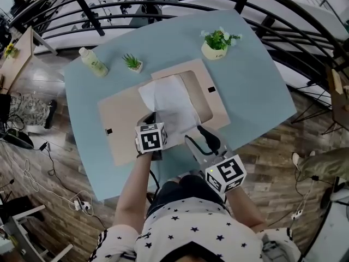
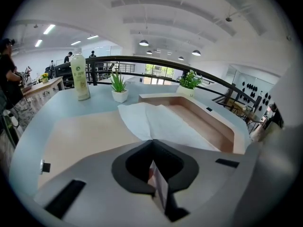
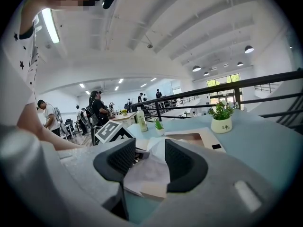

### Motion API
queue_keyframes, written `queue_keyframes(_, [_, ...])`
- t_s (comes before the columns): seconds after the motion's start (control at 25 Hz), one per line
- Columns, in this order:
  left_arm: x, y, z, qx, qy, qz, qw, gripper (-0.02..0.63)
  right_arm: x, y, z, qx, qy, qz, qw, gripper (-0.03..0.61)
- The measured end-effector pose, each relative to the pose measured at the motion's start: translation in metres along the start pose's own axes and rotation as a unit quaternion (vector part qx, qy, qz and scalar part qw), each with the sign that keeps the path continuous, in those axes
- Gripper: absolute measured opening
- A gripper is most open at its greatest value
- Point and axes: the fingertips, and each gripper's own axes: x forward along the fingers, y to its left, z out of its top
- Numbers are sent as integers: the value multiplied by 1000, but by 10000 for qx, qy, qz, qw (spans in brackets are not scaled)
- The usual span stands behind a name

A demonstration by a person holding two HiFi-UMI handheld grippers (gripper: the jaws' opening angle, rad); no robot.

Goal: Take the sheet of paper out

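A white sheet of paper lies across a tan cardboard folder opened flat on the pale blue table. My left gripper is at the sheet's near edge and shut on it; in the left gripper view the sheet runs from the closed jaws out over the folder's raised tan half. My right gripper hovers at the folder's near right edge, open. In the right gripper view the sheet and a tan corner show beyond its spread jaws, untouched.
A clear bottle and a small potted plant stand at the table's far left, a bigger plant in a white pot at the far right. Black railings curve behind the table. People stand far off.
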Motion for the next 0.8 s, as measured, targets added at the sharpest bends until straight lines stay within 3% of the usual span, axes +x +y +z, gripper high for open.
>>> queue_keyframes(0.64, [-106,40,-23,-87,-773,81,9969,5,-45,96,-22,-351,-244,-224,9988,183])
queue_keyframes(0.8, [-134,41,-29,-131,-982,42,9951,5,-59,113,-26,-399,-311,-287,9983,156])
